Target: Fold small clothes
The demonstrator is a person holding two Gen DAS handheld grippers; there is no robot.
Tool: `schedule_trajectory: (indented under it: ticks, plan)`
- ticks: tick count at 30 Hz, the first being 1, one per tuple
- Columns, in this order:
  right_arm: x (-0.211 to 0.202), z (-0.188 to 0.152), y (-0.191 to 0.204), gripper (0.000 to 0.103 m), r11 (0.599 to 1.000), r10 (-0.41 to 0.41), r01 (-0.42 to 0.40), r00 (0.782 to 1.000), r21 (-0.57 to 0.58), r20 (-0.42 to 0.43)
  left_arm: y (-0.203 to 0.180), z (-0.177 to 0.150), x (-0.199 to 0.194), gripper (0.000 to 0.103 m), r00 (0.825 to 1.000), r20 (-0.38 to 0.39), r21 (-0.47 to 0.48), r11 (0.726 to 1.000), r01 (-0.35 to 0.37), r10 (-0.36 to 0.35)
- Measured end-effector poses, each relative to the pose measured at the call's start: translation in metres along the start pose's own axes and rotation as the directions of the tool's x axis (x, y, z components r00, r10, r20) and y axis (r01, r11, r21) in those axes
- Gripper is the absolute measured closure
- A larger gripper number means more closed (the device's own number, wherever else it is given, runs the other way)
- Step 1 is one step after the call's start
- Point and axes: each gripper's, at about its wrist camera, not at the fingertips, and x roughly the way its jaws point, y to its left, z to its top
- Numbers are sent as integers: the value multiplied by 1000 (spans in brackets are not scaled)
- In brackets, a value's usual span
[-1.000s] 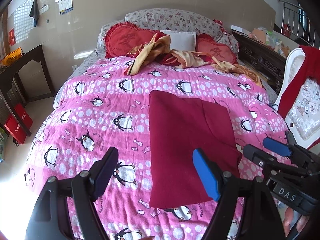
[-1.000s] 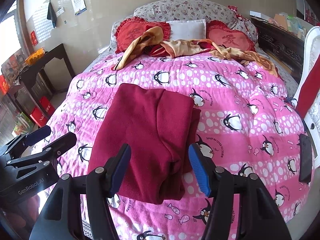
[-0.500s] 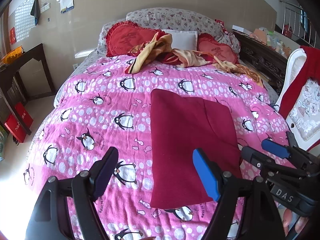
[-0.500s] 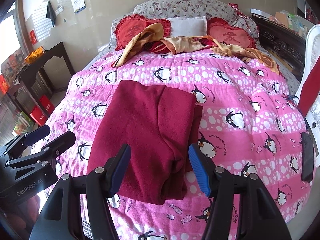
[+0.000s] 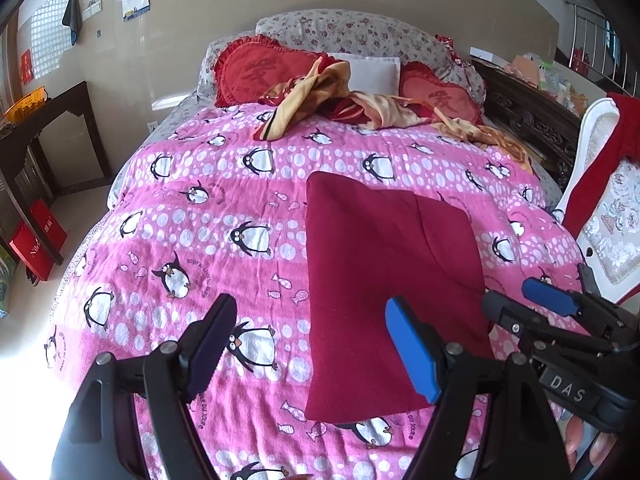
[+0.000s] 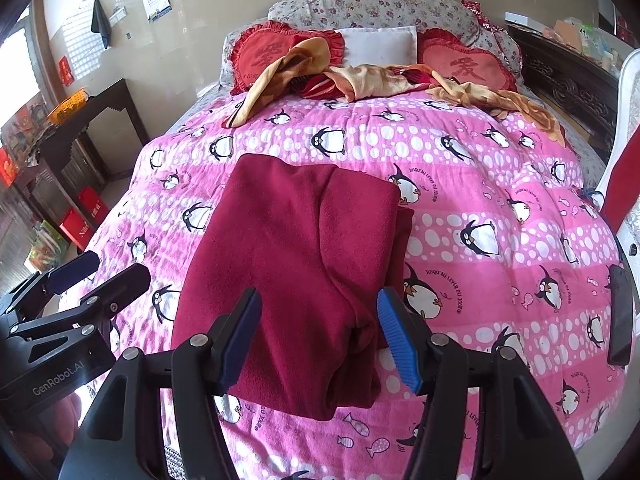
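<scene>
Covering the bed, a pink penguin quilt carries the dark red fleece garment, folded into a rectangle, lying flat mid-bed. Looks soft, light, floppy, not slippery; best pinched at near corners or the thick folded edge. Left gripper and right gripper both spread wide, holding nothing. Right view alone shows layered right-side folds and a black phone.

A home bedroom: a bed with penguin quilt, heart cushions and a pillow at its head, a dark side table left of it.
</scene>
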Motion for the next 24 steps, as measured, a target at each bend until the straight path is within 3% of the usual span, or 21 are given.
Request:
schedule_trajectory:
  ticks: [24]
  plan:
    - [31,8,-11,58,1000,16,-15,999,15,-44,15,7,33,23,999,-38,-28,1000,4,-5]
